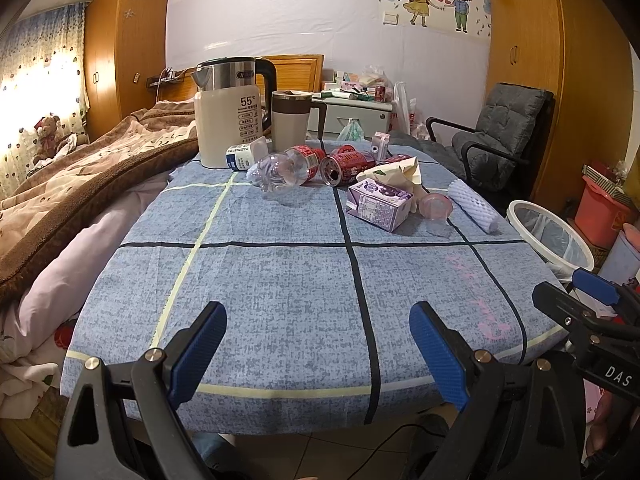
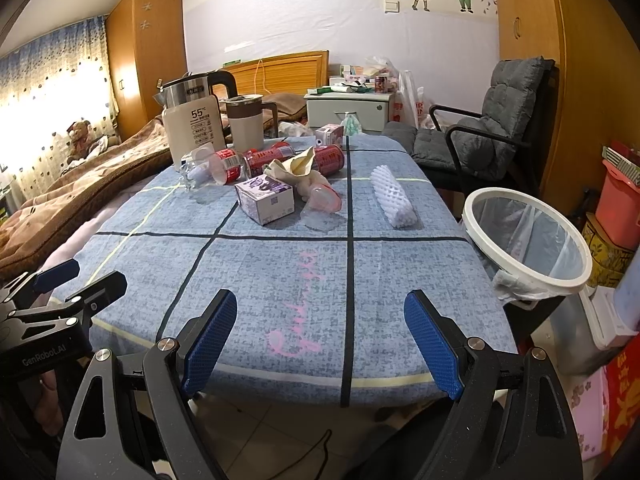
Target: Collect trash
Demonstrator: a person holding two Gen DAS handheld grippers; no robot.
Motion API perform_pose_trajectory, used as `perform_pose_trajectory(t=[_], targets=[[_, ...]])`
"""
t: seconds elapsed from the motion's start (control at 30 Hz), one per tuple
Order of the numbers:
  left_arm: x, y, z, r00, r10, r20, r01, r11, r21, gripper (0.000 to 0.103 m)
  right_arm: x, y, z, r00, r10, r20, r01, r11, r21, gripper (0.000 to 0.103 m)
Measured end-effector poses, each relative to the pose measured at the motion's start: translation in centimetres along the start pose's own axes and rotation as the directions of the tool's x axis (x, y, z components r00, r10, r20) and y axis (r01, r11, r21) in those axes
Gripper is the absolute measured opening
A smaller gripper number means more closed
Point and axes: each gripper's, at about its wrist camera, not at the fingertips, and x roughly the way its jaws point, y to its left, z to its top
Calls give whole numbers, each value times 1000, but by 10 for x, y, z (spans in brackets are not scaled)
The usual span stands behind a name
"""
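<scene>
I have both grippers hovering over the near edge of the table (image 1: 280, 280), which is covered in a blue checked cloth. Left gripper (image 1: 318, 344): jaws spread wide, nothing between the pads. Right gripper (image 2: 320, 340): same, jaws wide apart and empty. The trash sits clustered at the far half of the table: a crushed clear bottle (image 1: 286, 170), red cans (image 1: 346, 166) lying on their sides, a purple carton (image 1: 378, 206), crumpled paper (image 1: 396, 172), a pink cup lid (image 1: 436, 204) and a white foam sleeve (image 2: 392, 196) lying apart to the right. Behind the cluster stand a kettle (image 1: 230, 120) and a lidded mug (image 1: 290, 120). A white-rimmed bin (image 2: 528, 236) with a liner stands just beside the table's right edge.
</scene>
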Motion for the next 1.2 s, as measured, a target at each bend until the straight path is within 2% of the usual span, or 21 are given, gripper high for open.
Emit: perform_pose_trajectory(t=[0.77, 1.03, 1.2], targets=[[9, -2, 0, 1000, 2, -12, -2, 1000, 10, 94, 8, -3, 0, 1000, -17, -6, 17, 1000, -18, 86], [27, -6, 11, 1000, -9, -26, 10, 999, 44, 94, 25, -10, 8, 1000, -25, -15, 24, 999, -38, 86], [46, -12, 29, 1000, -22, -16, 23, 996, 84, 94, 45, -23, 27, 998, -50, -27, 48, 997, -58, 86]])
